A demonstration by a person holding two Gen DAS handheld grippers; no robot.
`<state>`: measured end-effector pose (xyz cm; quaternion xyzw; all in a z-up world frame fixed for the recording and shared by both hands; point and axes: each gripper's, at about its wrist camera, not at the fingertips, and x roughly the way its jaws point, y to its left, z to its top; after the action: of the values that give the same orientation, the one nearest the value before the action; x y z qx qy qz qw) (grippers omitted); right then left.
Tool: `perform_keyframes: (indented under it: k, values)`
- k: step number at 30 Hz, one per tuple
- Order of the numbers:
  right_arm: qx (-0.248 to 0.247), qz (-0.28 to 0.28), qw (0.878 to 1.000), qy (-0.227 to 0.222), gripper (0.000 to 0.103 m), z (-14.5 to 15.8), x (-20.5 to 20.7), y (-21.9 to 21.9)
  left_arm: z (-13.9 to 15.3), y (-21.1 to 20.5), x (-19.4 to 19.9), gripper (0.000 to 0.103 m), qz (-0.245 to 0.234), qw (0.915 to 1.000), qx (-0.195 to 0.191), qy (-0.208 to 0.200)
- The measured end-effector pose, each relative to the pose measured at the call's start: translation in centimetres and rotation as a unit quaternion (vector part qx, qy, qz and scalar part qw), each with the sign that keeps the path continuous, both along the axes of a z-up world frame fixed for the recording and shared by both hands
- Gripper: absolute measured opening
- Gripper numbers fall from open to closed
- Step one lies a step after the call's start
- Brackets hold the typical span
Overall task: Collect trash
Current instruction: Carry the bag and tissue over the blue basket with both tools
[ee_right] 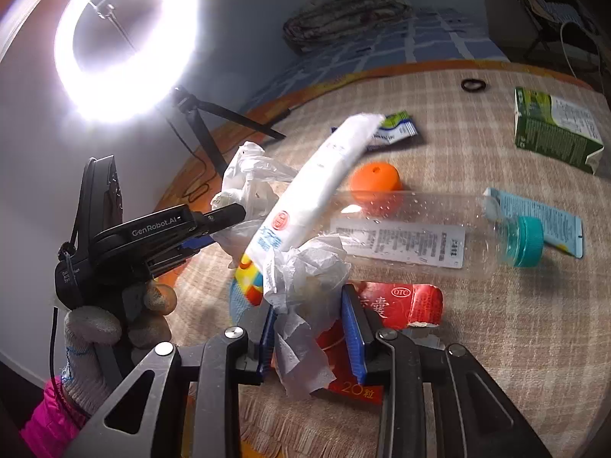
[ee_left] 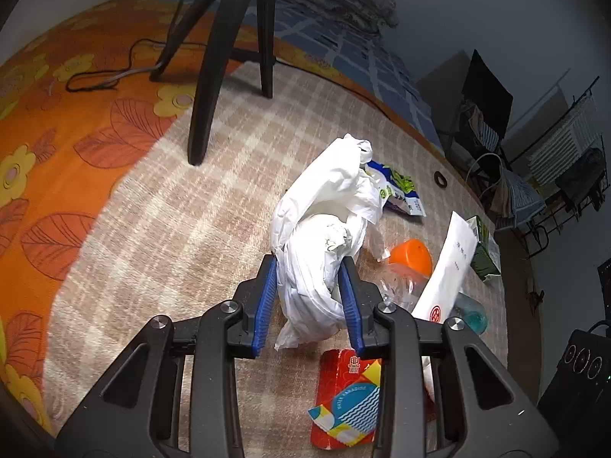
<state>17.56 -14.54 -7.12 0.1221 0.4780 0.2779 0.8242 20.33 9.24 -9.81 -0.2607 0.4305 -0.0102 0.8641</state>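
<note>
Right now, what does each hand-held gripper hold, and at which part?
Left hand-held gripper: the white plastic bag, by its bunched lower end. Right hand-held gripper: a crumpled tissue, around its middle.

We see a beige plaid blanket over an orange floral sheet — a white plastic bag, an orange cap, a teal-capped clear bottle, a green carton and a red box.

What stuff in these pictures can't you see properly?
- Red box, right wrist view: the crumpled tissue and the jaws cover much of it.
- White plastic bag, left wrist view: its contents stay hidden by its folds.
- Clear bottle, left wrist view: a white packet crosses it.
</note>
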Motion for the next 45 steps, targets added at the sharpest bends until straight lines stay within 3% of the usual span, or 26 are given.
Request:
perform_keyframes:
  k: [17,23,33,45]
  values:
    - [0.016,0.026,0.998,-0.061,0.032,4.4,-4.1,-1.2,6.7,1.4,-9.2,0.033,-0.07,0.9946,-0.026,-0.072]
    - [0.009,0.038,0.997,-0.071,0.032,5.1,-6.4,-1.9,8.6,-0.8,-12.6,0.033,-0.095,0.9917,-0.003,-0.087]
    - [-0.022,0.042,0.995,-0.084,0.032,5.7,-12.1,-3.9,7.9,-3.8,-18.4,0.033,-0.124,0.9897,0.015,-0.069]
    - [-0.056,0.06,0.995,-0.062,0.032,2.9,-19.9,-4.7,5.0,-6.6,-25.4,0.033,-0.156,0.9862,0.041,-0.036]
